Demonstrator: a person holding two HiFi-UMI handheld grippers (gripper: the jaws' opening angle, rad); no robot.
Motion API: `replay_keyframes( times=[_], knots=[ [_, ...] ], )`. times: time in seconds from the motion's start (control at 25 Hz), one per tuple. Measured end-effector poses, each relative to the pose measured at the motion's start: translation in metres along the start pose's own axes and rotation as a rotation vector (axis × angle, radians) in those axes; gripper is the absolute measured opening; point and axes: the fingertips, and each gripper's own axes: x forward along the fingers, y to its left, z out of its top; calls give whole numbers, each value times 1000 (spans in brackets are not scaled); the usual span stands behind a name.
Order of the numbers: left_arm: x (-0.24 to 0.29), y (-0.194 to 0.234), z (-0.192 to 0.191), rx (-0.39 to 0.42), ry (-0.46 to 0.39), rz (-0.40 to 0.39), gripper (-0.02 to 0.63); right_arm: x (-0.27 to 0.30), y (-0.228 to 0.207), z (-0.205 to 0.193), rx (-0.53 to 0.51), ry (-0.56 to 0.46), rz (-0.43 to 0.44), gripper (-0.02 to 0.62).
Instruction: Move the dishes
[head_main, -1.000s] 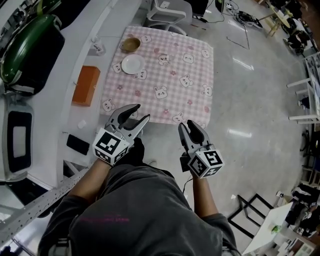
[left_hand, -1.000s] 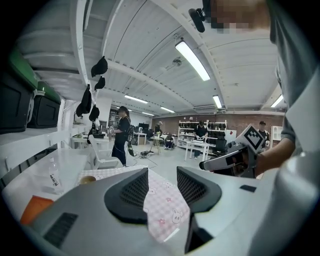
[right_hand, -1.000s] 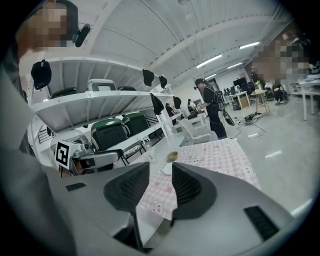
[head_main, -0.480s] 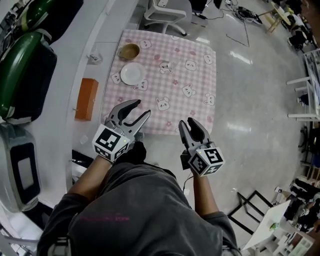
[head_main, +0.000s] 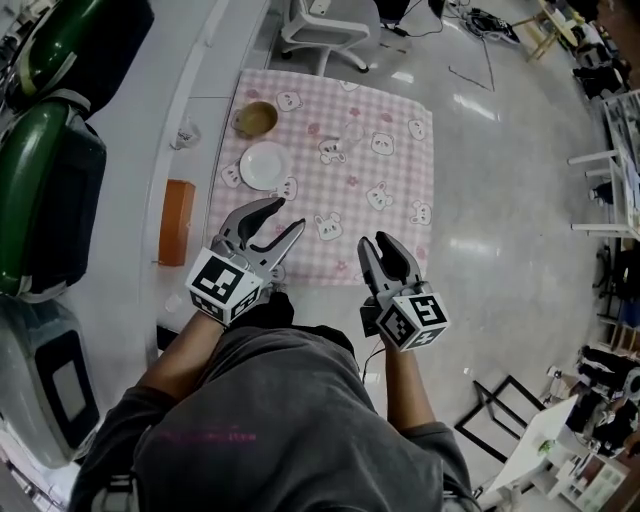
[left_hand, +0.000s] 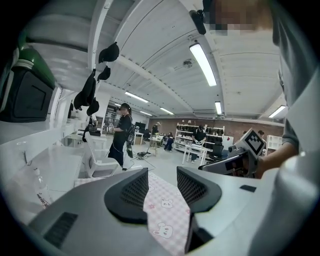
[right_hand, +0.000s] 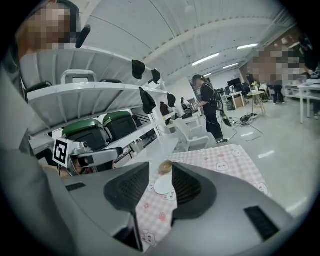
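Left gripper (head_main: 288, 215) and right gripper (head_main: 375, 242) have drawn nearer the plate (head_main: 264, 165).

grey tee (head_main: 280, 410) w/ pink print (head_main: 205, 437), short sleeves (head_main: 125, 440)

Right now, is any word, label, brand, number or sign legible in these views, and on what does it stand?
No text is legible.
Pink print on the shirt: too blurred to read.
Reddish print on the plastic bag: too blurred to read.
Cubes on the left gripper and right gripper: square marker patterns, no letters.
Pink checked tablecloth: animal pictures only.
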Motion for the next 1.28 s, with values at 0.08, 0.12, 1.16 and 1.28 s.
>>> replay_keyframes(
  times=[0.08,0.12,1.16,1.28],
  knots=[
    [2,3,1,9,4,-9,178,5,0,2,2,-1,-6,124],
    [4,6,1,12,7,-11,178,7,-1,4,3,-1,-8,124],
    [75,36,-29,-33,87,131,178,75,-82,20,-23,75,115,124],
    [83,40,-34,-39,95,153,178,88,-94,17,-28,91,129,124]
  ],
)
